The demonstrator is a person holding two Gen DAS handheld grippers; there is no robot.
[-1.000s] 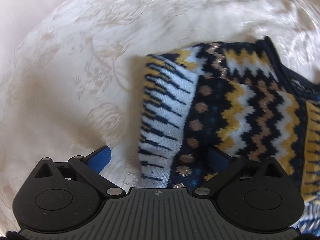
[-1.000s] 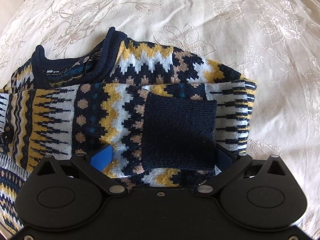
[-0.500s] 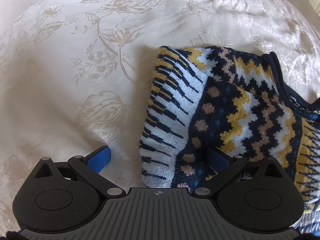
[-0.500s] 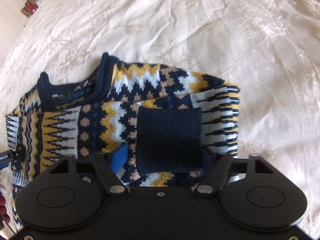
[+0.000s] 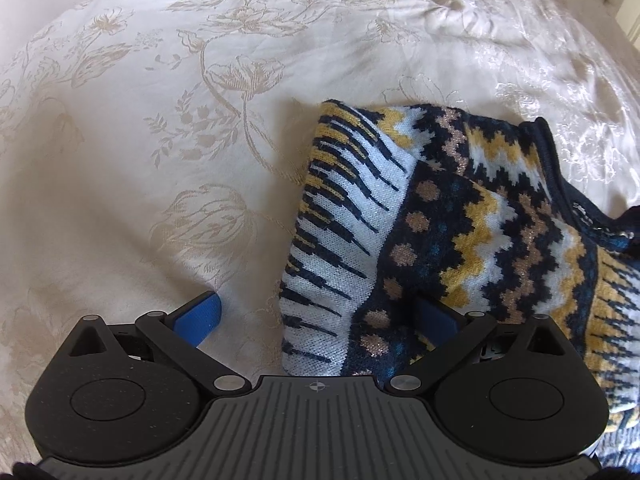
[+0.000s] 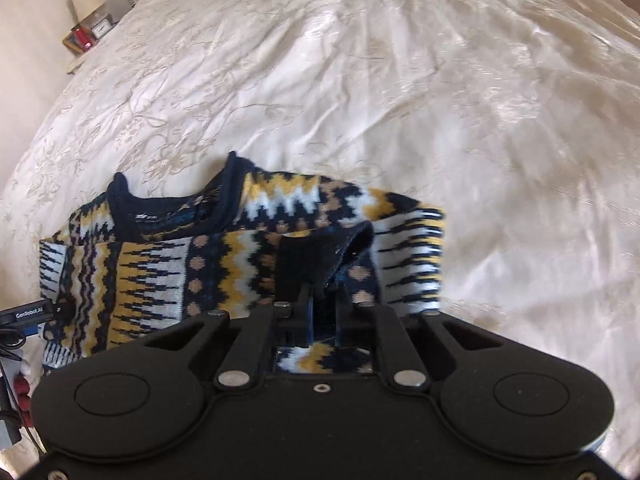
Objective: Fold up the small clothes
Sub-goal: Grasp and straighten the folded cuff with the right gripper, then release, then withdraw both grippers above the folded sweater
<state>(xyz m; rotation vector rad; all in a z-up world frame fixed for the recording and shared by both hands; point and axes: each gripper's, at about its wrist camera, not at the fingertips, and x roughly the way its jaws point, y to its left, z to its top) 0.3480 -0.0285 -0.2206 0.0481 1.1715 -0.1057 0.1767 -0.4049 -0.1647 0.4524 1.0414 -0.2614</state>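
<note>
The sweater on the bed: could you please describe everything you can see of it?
The sweater is a small knit with navy, yellow, white and tan zigzag and dot bands and a navy neckband. It lies partly folded on the cream bedspread. The right gripper is shut on its navy cuff, lifting it. The left gripper is open over one edge.

From each wrist we look steeply down, close over the bedspread (image 5: 168, 184), both views sharing the patterned sweater (image 6: 168, 264).
</note>
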